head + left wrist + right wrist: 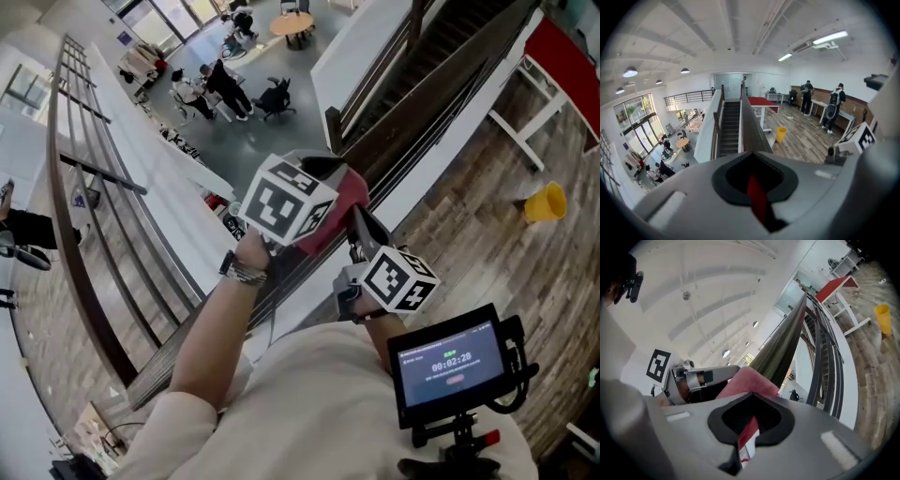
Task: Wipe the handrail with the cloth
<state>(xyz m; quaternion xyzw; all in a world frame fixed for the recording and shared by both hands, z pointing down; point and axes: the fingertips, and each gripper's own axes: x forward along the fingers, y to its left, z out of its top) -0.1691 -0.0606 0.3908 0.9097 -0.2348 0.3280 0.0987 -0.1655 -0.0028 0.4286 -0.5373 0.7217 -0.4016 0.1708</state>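
Over at the left of the head view there's a drop to the floor below, with a few people [211, 86] sitting around down there and a round table [292, 22] further back.

The left gripper [755, 176] has its jaws pressed together on a thin strip of the red cloth [758, 200]. You can see the red pinched right in the gap, with no daylight between the jaws. Its marker cube [281, 201] shows big in the middle of the head view, with the person's bare forearm [217, 323] running up to it.

The cloth is bunched between the two grippers and lies over the top of the dark wooden handrail [427, 108], which runs diagonally from lower left to upper right along the edge of the upper floor. From the right gripper view the cloth bulges out just past the jaws and looks to sit against the rail.

The right gripper [749, 425] is clamped shut on another fold of the same cloth, red with a bit of white showing in the gap.

Just right of that is a small screen [448, 361] on a mount near the person's chest, and a yellow bucket [546, 202] stands on the wood floor, well apart from the rail.
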